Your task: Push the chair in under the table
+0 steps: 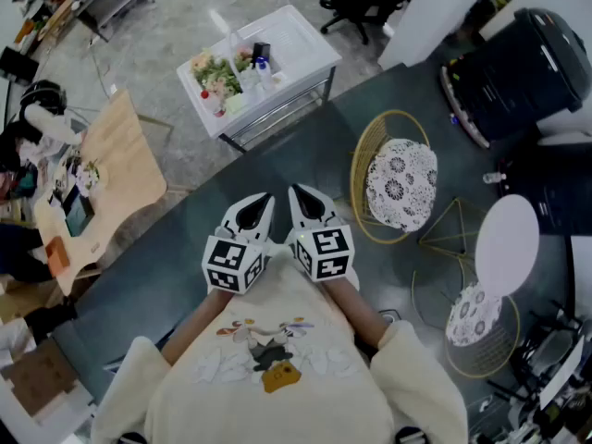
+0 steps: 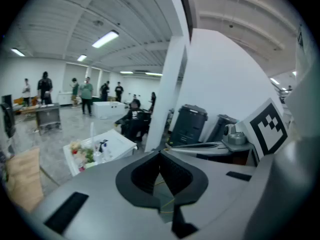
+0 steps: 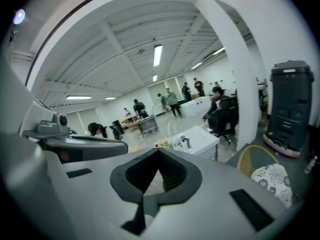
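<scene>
A gold wire chair [image 1: 400, 183] with a patterned white cushion stands on dark carpet, to the right of and a little beyond both grippers. The right gripper view shows this chair [image 3: 271, 180] at its lower right. A small round white table [image 1: 507, 245] on gold wire legs stands right of it. My left gripper [image 1: 265, 199] and right gripper [image 1: 296, 192] are held side by side in front of my chest, both shut and empty. Neither touches the chair. The left gripper [image 2: 161, 152] and right gripper [image 3: 159, 151] jaws meet with nothing between them.
A second cushioned wire chair [image 1: 478, 326] sits below the round table. A white cart [image 1: 264, 63] with flowers and bottles stands ahead on the grey floor. A wooden table [image 1: 111, 165] is at the left. Black machines [image 1: 518, 58] stand at the far right. People stand far off.
</scene>
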Tool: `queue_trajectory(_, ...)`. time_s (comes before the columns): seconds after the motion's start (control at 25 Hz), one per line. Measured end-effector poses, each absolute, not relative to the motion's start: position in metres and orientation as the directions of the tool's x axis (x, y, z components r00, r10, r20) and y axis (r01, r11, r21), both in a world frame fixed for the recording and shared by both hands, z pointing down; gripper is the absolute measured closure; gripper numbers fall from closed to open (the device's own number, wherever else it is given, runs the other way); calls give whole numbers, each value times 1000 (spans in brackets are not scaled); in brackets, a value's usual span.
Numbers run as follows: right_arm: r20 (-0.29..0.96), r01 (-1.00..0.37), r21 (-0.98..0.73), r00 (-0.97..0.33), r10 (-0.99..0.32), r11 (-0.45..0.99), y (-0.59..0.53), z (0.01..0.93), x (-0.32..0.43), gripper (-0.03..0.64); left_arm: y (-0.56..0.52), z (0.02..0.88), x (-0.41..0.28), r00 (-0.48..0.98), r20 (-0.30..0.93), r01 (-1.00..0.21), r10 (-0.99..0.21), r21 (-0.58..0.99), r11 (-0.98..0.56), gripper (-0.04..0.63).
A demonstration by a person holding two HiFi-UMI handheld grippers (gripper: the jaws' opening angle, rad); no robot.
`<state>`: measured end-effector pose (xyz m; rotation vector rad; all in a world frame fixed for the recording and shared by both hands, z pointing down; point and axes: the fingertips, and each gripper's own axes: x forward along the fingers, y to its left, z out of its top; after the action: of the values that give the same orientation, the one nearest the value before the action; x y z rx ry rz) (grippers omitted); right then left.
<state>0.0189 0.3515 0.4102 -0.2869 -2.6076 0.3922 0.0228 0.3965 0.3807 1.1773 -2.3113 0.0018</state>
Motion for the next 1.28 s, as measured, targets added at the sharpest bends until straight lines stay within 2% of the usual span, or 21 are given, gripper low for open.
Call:
queue_trajectory(0.16,450,-26,-345,-882,141,938,257,424,26,609,300,389,18,-323,476,-857,-818,219,466,586)
queue_trajectory(0.36,491,-317,-373,-865,-105,872,177,444,66,609,205,411,42,-19,524,-963,-851,218,156,586)
queue_trajectory(0.6,541,-473,-477,-822,-177,741,143,481,66,608,145,439,40,191,574,-965,-796,256,-47,586)
queue_trajectory(0.76,553,-556,-594,-807,-208,581,131,497,49,607,130,471,6,285,640,-929,-714,368,-42,583)
queue_trajectory(0.8,556,-573,-638,-805,-207,514,131,505,45,607,128,481,-7,297,658,-922,-692,385,-29,575)
queue_trajectory(0.88,563,-597,-727,-801,-204,340,126,524,35,604,120,503,-37,307,688,-915,-657,402,-6,511)
queue_trajectory(0.96,572,-604,-781,-793,-208,156,124,544,23,548,117,522,-68,318,709,-904,-629,426,23,497)
queue_trajectory(1.12,617,-594,-786,-740,-269,-168,123,583,13,506,110,555,-113,376,720,-842,-583,528,109,489)
queue_trajectory(1.28,674,-586,-738,-661,-329,-334,122,610,7,497,94,579,-135,442,710,-753,-548,626,204,489)
